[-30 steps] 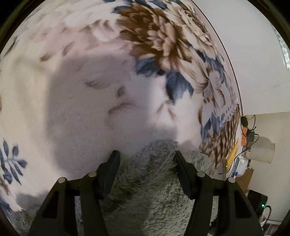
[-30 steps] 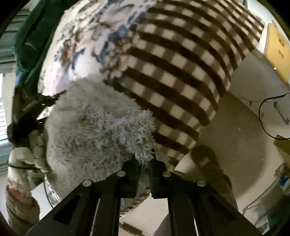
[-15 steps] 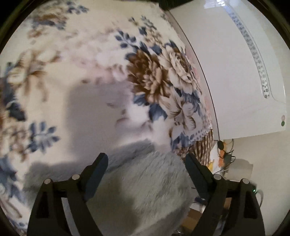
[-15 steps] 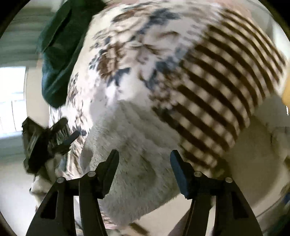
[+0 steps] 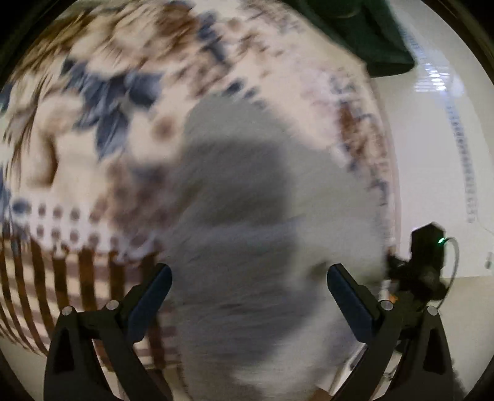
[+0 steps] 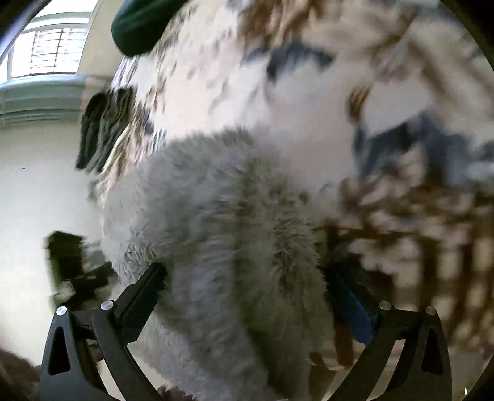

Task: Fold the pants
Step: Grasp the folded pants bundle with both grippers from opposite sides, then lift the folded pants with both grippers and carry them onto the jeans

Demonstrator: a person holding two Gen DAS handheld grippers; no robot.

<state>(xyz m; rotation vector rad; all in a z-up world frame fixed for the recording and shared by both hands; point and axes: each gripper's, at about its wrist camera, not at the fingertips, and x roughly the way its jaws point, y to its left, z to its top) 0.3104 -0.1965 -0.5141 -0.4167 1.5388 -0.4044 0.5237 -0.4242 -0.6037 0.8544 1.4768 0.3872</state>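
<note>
The fluffy grey pants [image 5: 247, 222] lie in a folded heap on the flowered blanket [image 5: 92, 101]. In the left wrist view, which is blurred, my left gripper [image 5: 248, 277] is wide open above the heap, with nothing between its fingers. In the right wrist view the pants [image 6: 222, 222] fill the middle. My right gripper [image 6: 244, 279] is also wide open, its fingers on either side of the fleece without pinching it. The other gripper shows at the right edge of the left wrist view [image 5: 423, 265] and at the left of the right wrist view [image 6: 74, 268].
The blanket has a brown striped border [image 5: 61, 277] near the bed's edge. A dark green garment [image 5: 370, 34] lies at the far end of the bed, and also shows in the right wrist view [image 6: 139, 24]. More dark clothes [image 6: 105, 129] hang off the bed's side. A window [image 6: 52, 52] is beyond.
My right gripper was shut on the pants' edge a second ago; it has opened and let go. Both grippers have swung over the heap, and the left has opened wider.
</note>
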